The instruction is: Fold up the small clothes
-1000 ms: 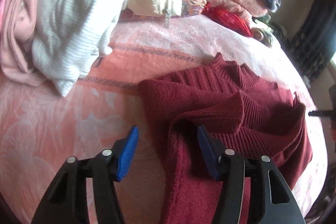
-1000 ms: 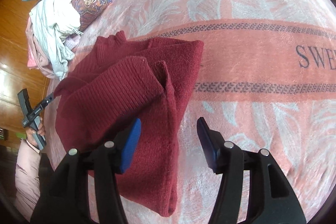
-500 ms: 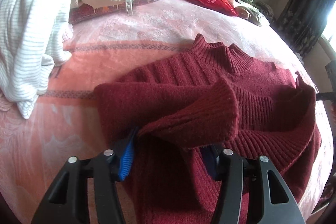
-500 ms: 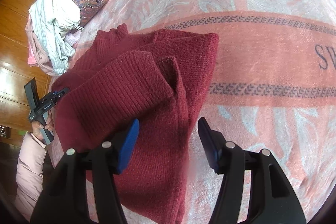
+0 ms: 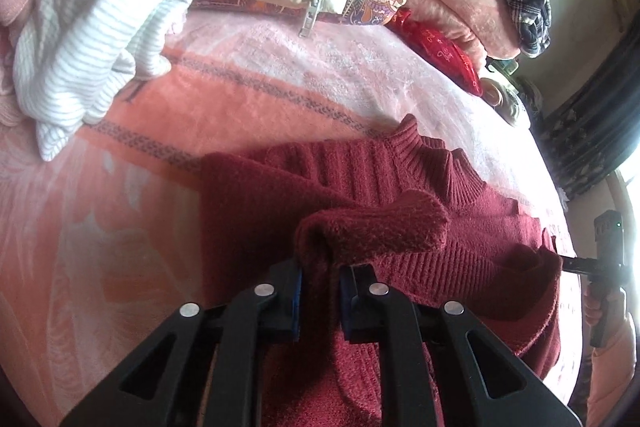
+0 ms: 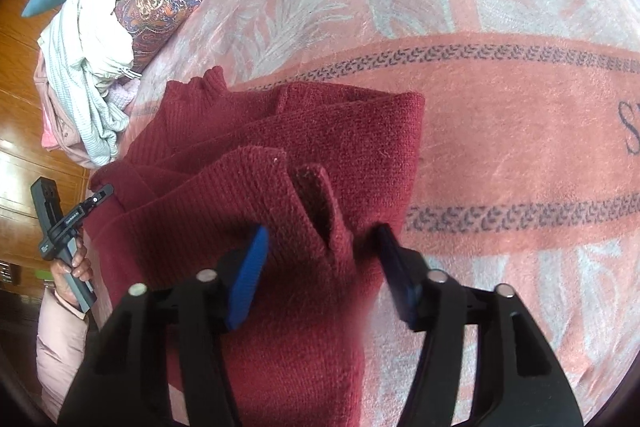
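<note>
Across the lower middle of both wrist views a dark red knitted sweater (image 5: 400, 195) is spread on a pink patterned blanket (image 5: 120, 227), its ribbed collar toward the top of each frame and its body running down out of the bottom edge. At the bottom centre of the left view, the left gripper (image 5: 320, 291) is seen pinched almost closed on a raised ridge of the knit, beside a folded-over sleeve cuff (image 5: 384, 227). At the bottom centre of the right view, the right gripper (image 6: 320, 259) is seen half closed, its jaws having just been narrowing; an upright fold of the knit stands between its blue pads (image 6: 248, 275), though firm pressure cannot be confirmed. The sweater's long axis is judged to run from collar to hem, straight ahead of both tools, with each gripper placed at one side of it. A fold carried up toward the collar is suggested. A pile of pale clothes (image 5: 80, 39) is seen at the upper left.
</note>
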{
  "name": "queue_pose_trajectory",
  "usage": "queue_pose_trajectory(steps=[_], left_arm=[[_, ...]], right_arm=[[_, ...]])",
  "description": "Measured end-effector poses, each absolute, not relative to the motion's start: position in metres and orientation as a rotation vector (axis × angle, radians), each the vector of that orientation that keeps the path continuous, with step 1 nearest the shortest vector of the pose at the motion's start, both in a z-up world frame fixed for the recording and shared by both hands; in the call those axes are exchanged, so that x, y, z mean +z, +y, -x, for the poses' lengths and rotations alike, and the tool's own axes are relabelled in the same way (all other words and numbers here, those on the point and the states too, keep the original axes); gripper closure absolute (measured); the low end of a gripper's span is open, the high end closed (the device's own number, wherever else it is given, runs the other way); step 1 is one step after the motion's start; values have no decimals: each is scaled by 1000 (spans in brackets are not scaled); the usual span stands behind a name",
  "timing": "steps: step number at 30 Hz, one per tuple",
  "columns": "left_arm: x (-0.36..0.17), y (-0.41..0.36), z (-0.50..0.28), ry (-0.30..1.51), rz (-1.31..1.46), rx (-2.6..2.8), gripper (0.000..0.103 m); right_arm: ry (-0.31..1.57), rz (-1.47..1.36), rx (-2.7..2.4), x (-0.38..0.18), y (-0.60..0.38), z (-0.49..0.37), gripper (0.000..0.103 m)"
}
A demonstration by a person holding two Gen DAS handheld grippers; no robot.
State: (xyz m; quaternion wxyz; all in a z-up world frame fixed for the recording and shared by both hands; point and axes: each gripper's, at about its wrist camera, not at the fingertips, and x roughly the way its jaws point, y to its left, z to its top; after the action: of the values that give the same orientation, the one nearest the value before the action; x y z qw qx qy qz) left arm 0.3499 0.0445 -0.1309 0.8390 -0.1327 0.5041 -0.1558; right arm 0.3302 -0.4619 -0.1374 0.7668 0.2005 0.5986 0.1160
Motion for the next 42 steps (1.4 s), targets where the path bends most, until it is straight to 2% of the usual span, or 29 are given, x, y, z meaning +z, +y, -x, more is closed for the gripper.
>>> queue_pose_trajectory(steps=[1,2,10,11,12,17,18,20,23,26,27,28,29,33,34,36,37,38,40,42], left_arm=[[-132,46,-351,1073,301,-325,89],[-132,48,-351,1074,316,-322,89],[-95,59,-351,936,399,-288,89],[-92,62,-354,914,412,-270,89],[-90,65,-358,904,423,-253,89],[-109,70,-391,946,418,-156,87],[-118,68,-398,975,404,-143,83],[-141,64,-406,1044,367,-104,81],[-155,60,-405,1051,352,-109,69],[-143,61,-403,1027,339,-130,50],[-136,64,-403,1005,335,-131,40],[-128,68,-402,989,334,-133,32],[-123,72,-401,980,329,-128,32],[-114,81,-388,1011,262,-119,31],[-116,82,-382,1019,255,-127,28],[-122,82,-367,1059,253,-172,26],[-126,83,-358,1079,241,-173,25],[-131,82,-348,1103,232,-175,24],[-144,81,-327,1160,202,-194,21],[-153,84,-306,1187,183,-183,20]], right_arm=[[1286,-401,258,-135,-459,-331,79],[1265,-376,266,-131,-456,-331,83],[1102,-323,316,-79,-452,-326,89],[1095,-333,293,-77,-456,-329,95],[1083,-346,269,-76,-460,-332,97],[1087,-394,166,-95,-475,-358,98],[1102,-393,149,-102,-475,-364,98],[1128,-382,116,-119,-473,-371,97],[1120,-391,106,-137,-472,-380,97],[1060,-436,110,-133,-480,-381,97],[1052,-451,98,-132,-483,-382,97],[1060,-435,56,-132,-486,-383,93],[1088,-424,48,-134,-488,-384,88],[1143,-425,77,-131,-496,-371,87],[1161,-423,99,-128,-496,-364,86],[1199,-428,129,-123,-495,-349,71],[1212,-431,144,-120,-493,-339,55],[1224,-425,159,-117,-491,-329,52],[1257,-403,195,-115,-486,-305,52],[1299,-389,209,-118,-480,-279,47]])
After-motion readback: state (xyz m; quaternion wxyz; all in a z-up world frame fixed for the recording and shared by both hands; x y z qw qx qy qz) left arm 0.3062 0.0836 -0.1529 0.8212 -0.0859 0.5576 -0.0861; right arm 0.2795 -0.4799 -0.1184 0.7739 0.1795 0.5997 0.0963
